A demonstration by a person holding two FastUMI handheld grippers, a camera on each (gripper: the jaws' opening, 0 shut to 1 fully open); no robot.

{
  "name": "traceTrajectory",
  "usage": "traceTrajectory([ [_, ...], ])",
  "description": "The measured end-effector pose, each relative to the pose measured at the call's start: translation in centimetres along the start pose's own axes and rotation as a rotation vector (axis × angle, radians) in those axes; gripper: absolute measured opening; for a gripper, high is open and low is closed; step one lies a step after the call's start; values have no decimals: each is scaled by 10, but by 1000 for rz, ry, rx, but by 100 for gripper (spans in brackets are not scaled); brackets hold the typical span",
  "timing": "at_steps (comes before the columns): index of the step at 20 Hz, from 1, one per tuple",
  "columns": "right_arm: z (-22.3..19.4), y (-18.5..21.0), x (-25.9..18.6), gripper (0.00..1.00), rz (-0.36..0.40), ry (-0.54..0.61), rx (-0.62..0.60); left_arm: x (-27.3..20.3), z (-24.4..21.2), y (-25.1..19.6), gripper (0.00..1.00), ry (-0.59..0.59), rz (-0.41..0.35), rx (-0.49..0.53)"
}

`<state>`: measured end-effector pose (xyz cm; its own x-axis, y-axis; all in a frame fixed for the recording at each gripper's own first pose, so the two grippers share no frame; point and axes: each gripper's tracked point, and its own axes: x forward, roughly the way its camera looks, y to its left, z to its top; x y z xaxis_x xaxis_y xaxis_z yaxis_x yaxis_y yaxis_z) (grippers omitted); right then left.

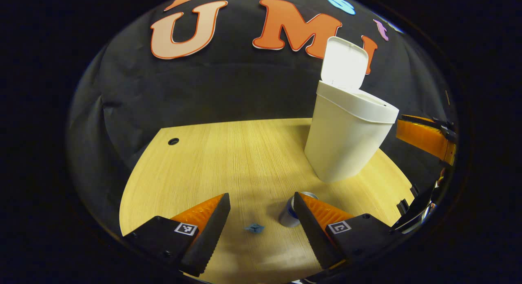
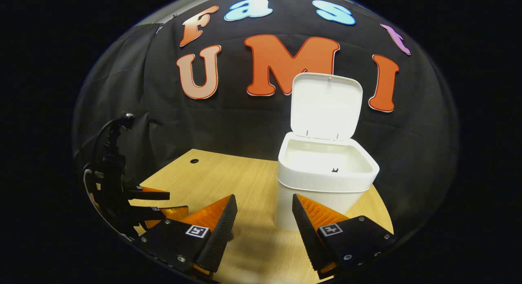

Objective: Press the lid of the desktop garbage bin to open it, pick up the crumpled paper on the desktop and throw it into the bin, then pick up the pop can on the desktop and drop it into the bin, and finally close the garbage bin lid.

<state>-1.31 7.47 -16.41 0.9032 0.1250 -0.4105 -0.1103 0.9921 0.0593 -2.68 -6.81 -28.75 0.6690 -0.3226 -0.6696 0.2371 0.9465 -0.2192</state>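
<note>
Nearest in the left gripper view, the left tool (image 1: 261, 219) hangs low over the wooden worktop (image 1: 228, 161) with its fingers spread wide and nothing between them. Just past its right finger stands the can (image 1: 290, 212), upright, partly hidden behind that finger; only its rim and part of its side show. A small blue scrap (image 1: 254, 227) lies on the worktop between the fingers, too small to identify.

The can looks like thin metal: light, smooth, likely slippery, and easy to dent if squeezed hard. A grip across the middle of its round body, one finger on each side, with modest pressure, would seem the safest hold. Whether it is empty cannot be told.

In the right gripper view, the right tool (image 2: 263, 219) is likewise spread apart and empty, held near the front of the bin (image 2: 326, 186). The left tool appears there at the far left, low by the worktop edge.

Farther back, the bin stands upright toward the right of the worktop, its lid (image 2: 326, 106) swung up on the rear hinge, the mouth open. What shows of its pale inside looks bare; the bottom is out of sight. No crumpled paper can be made out on the worktop, which suggests the can is the step in hand.
</note>
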Motion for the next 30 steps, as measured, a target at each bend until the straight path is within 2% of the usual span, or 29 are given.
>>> traceTrajectory([
  [10, -35, 0, -2, 83, -38, 75, 13, 38, -79, 5, 98, 186, -23, 32],
  [15, -51, 1, -4, 83, -48, 102, 10, 46, -102, 12, 98, 213, -25, 59],
  [23, -69, 17, 3, 83, -24, 146, 5, 61, -131, 8, 98, 223, -74, 76],
  [25, -74, 23, 6, 83, -13, 159, -1, 65, -138, 13, 84, 239, -73, 56],
  [29, -81, 32, 11, 83, 8, 180, -6, 70, -135, 23, 47, 211, -75, 64],
  [30, -83, 34, 12, 83, 13, 188, -6, 61, -131, 25, 46, 207, -72, 71],
])
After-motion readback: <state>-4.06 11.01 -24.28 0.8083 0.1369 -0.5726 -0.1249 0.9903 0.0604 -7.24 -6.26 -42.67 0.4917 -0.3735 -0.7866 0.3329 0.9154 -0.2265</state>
